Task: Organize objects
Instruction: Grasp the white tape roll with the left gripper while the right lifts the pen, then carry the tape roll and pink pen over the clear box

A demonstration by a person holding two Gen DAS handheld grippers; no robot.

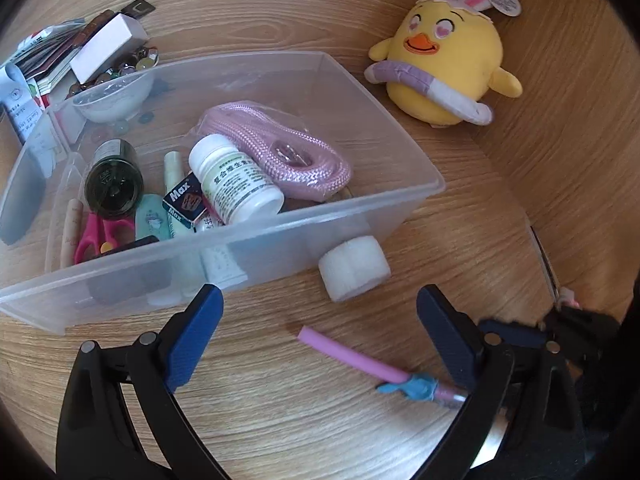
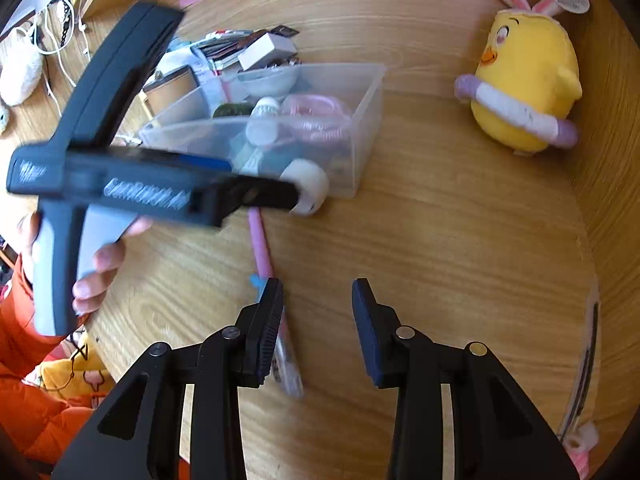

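A clear plastic bin (image 1: pixel 360 216) (image 2: pixel 360 152) on the wooden table holds a white pill bottle (image 1: pixel 232 176), a pink rope (image 1: pixel 288 152), a dark jar (image 1: pixel 114 178), pink scissors (image 1: pixel 100 232) and small items. A white tape roll (image 1: pixel 354 268) (image 2: pixel 310 188) lies against the bin's near wall. A pink pen (image 1: pixel 360 360) (image 2: pixel 262 252) with a blue ornament lies on the table. My left gripper (image 1: pixel 320 320) is open, empty, the pen between its fingers. My right gripper (image 2: pixel 318 312) is open and empty, its left finger (image 2: pixel 268 320) over the pen.
A yellow chick plush (image 1: pixel 444 60) (image 2: pixel 524 92) with bunny ears sits at the back right. A pile of cards, a white box (image 1: pixel 108 46) and a bowl (image 1: pixel 116 96) of beads stand behind the bin. The left hand-held gripper body (image 2: pixel 120 184) crosses the right wrist view.
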